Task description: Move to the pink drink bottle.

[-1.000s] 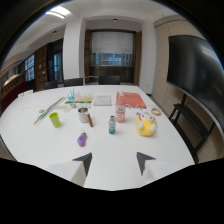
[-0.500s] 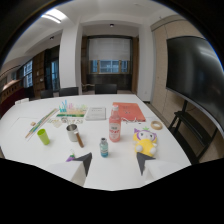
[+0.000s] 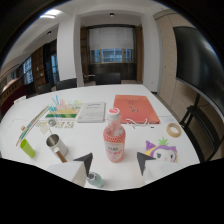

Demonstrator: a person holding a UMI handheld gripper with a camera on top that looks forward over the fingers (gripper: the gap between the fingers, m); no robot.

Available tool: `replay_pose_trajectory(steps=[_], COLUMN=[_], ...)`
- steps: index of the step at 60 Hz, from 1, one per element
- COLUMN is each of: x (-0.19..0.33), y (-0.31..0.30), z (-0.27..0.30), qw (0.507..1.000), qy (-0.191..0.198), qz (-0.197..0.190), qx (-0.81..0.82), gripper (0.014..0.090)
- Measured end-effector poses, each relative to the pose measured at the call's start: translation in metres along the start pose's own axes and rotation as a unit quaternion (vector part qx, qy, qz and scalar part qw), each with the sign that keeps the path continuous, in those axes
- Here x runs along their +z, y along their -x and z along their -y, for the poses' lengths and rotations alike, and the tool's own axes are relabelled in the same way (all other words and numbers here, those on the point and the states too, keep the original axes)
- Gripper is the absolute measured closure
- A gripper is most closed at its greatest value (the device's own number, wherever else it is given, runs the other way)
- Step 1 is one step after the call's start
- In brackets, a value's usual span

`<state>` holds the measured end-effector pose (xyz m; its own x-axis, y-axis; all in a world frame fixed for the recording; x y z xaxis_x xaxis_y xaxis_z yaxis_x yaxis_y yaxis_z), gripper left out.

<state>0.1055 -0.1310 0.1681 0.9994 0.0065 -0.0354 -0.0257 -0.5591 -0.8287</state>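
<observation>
Looking along the fingers, I log this moment as follows.

Gripper pose: my gripper point(image 3: 115, 162) is held low over the white table point(image 3: 150, 97) and aimed level across it; only the two dark fingertips point(image 3: 85, 161) show, the body behind them is cut off in black.
Fingers: released, spread wide apart with nothing pressed between them.
Pink drink bottle: the pink drink bottle point(image 3: 113, 136) stands upright on the table, white cap on top, just ahead of the fingertips and lined up with the gap between them; its base sits about level with the tips, with clear space on both sides.
Near the left finger: a small teal bottle point(image 3: 94, 178) sits right by the left fingertip, partly cut off, so I cannot tell its full shape.
Left of the bottle: a metal cup point(image 3: 56, 145) stands near it, with a green cup point(image 3: 27, 148) farther out towards the table edge.
Right of the bottle: a colourful cartoon toy point(image 3: 162, 150) lies just beyond the right fingertip; a roll of tape point(image 3: 174, 130) lies past it.
Beyond the bottle: a red folder point(image 3: 134, 107) and a white printed booklet point(image 3: 92, 111) lie flat side by side; the booklet's print is too small to read.
Far left: stationery packs point(image 3: 60, 112) and long thin items lie in a cluster that I cannot make out in detail.
Room: dark chairs point(image 3: 107, 78) stand at the far side under a window point(image 3: 111, 55).
</observation>
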Motion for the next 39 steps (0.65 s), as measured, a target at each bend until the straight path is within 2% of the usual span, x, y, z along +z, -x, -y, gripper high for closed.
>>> replay_pose_trajectory(steps=[13,39], x=[0.035,0.050], y=[-0.001,0.000], z=[-0.006,-0.010], qw=[1.000,0.999], qy=[0.020,0.034], qz=[0.002,0.002], qx=[-0.002,0.001], gripper=[0.0204,0.0201])
